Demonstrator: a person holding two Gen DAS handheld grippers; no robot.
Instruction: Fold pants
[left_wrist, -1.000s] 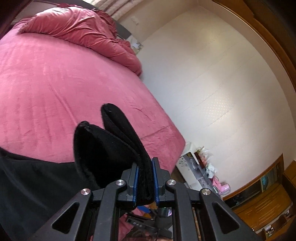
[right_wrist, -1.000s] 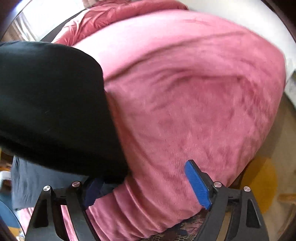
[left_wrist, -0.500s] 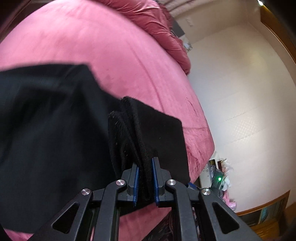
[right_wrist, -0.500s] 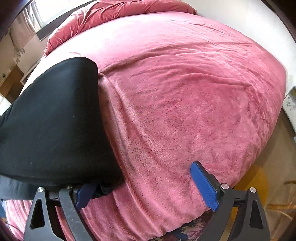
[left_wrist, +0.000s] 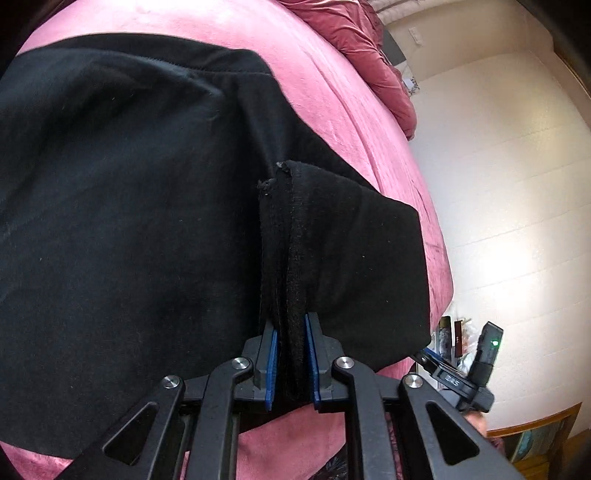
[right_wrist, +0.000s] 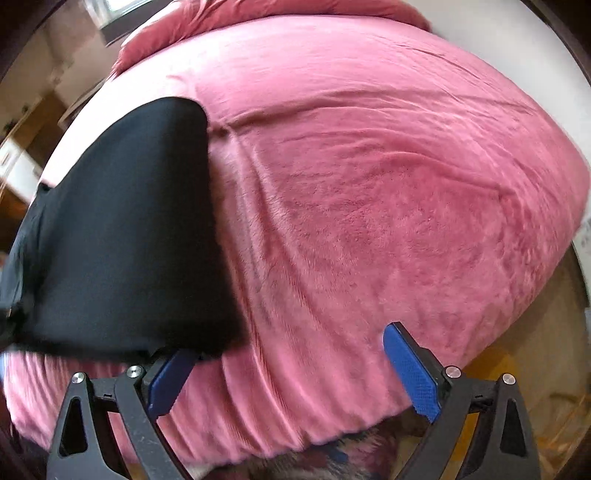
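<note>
- The jaws on the left gripper (left_wrist: 290, 363) are sitting close together with a thick bunched edge of the black pants (left_wrist: 129, 221) running up between the blue pads (left_wrist: 272, 369); they've just been easing apart a bit, but the pads are still pressing the fabric on both sides, so it's gripping.
- In the left wrist view, the pants are spreading out flat over the pink bedspread (left_wrist: 354, 110), filling most of the left and middle of the picture, with a folded flap hanging just right of the pinched edge.
- Further right in that view, a crumpled pink blanket (left_wrist: 369, 48) is lying at the far end of the bed, then pale floor (left_wrist: 498, 184) and some wooden furniture (left_wrist: 535, 435) in the bottom corner.
- A small black device with a green light (left_wrist: 489, 347) is poking up near the bed's corner; can't really tell what it belongs to.
- Over in the right wrist view, the pants (right_wrist: 122, 240) are lying on the left side of the bedspread (right_wrist: 388, 184), with their near corner just overlapping the left blue pad (right_wrist: 168, 384).
- The right gripper (right_wrist: 291, 373) is standing wide open, having just been opening further, with only pink bedspread between its pads and nothing being squeezed.
</note>
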